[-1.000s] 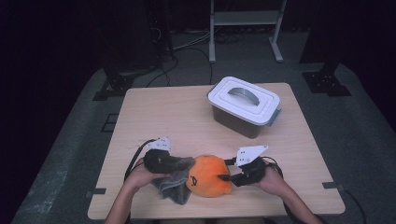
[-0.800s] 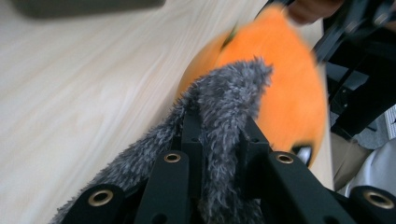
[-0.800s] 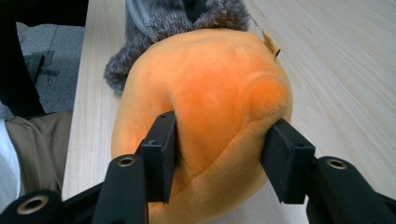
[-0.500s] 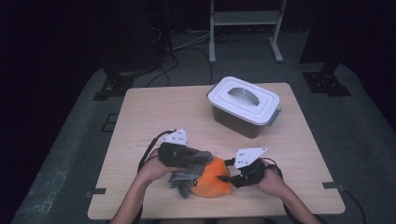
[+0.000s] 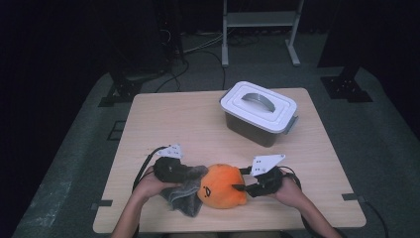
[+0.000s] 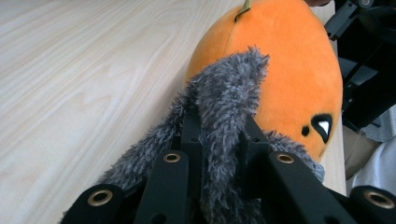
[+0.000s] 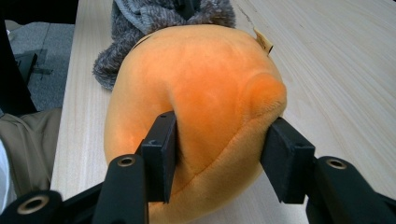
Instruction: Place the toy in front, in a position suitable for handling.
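Evenly lit tabletop, dark surroundings, soft focus.

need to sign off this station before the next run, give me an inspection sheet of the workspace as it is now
surface: light wooden table, no spills or marks seen
job's things: orange plush toy at the near edge with a grey furry cloth against its left side, both lying on the table
clutter: lidded plastic storage box with a grey handle, far right part of the table, apart from the toy
grippers: left gripper shut on the grey furry cloth; right gripper shut on the orange plush toy, fingers denting its sides
cables: black cable loops from the left gripper; more cables on the floor beyond the table
surroundings: dark room, grey floor mat, white metal rack legs behind
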A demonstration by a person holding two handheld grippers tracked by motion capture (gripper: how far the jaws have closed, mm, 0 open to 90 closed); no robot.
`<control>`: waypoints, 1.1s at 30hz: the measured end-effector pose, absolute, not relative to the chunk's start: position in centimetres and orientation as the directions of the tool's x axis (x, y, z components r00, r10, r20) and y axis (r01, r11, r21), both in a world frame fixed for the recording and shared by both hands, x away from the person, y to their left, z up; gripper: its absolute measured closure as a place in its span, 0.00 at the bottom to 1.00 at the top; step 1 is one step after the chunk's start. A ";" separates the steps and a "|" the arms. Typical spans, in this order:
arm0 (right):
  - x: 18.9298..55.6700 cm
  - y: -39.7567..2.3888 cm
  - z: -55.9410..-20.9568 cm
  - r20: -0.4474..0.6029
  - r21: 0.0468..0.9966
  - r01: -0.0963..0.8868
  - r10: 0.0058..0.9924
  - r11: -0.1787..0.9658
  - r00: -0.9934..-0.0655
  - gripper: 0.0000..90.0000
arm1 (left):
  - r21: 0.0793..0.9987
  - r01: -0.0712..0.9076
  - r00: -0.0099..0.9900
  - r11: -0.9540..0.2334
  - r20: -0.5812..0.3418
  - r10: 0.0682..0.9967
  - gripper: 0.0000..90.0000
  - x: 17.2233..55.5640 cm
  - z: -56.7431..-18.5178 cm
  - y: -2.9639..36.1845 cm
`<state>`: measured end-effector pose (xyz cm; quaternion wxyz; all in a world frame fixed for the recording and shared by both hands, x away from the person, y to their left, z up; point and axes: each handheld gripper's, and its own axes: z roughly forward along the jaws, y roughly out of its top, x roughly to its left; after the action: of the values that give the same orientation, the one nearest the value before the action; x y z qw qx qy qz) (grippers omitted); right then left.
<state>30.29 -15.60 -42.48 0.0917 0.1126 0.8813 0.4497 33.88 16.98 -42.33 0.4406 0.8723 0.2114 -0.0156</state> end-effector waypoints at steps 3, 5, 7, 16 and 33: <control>30.3 -15.6 -42.5 -0.056 0.814 0.123 0.288 0.567 -0.956 0.54 | 0.771 0.384 0.910 -0.509 -0.223 0.350 0.85 33.6 -42.2 17.0; 30.3 -15.6 -42.5 -0.058 0.812 0.123 0.289 0.571 -0.956 0.53 | 0.781 0.355 0.923 -0.514 -0.205 0.325 0.85 33.2 -41.5 16.5; 30.4 -15.7 -42.6 -0.059 0.808 0.129 0.297 0.574 -0.953 0.53 | 0.797 0.324 0.936 -0.509 -0.189 0.298 0.85 32.9 -40.6 15.8; 30.2 -15.9 -42.5 -0.050 0.814 0.137 0.302 0.565 -0.952 0.54 | 0.790 0.229 0.967 -0.569 -0.115 0.229 0.85 32.2 -39.2 12.8; 31.5 -15.8 -42.8 0.090 0.833 0.241 0.307 0.498 -0.947 0.47 | 0.767 0.291 0.948 -0.571 -0.149 0.282 0.85 32.6 -40.4 14.8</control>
<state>31.48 -15.78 -42.78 0.0348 0.1583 0.8647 0.4754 32.57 14.75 -40.42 0.4338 0.8864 0.1618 -0.0052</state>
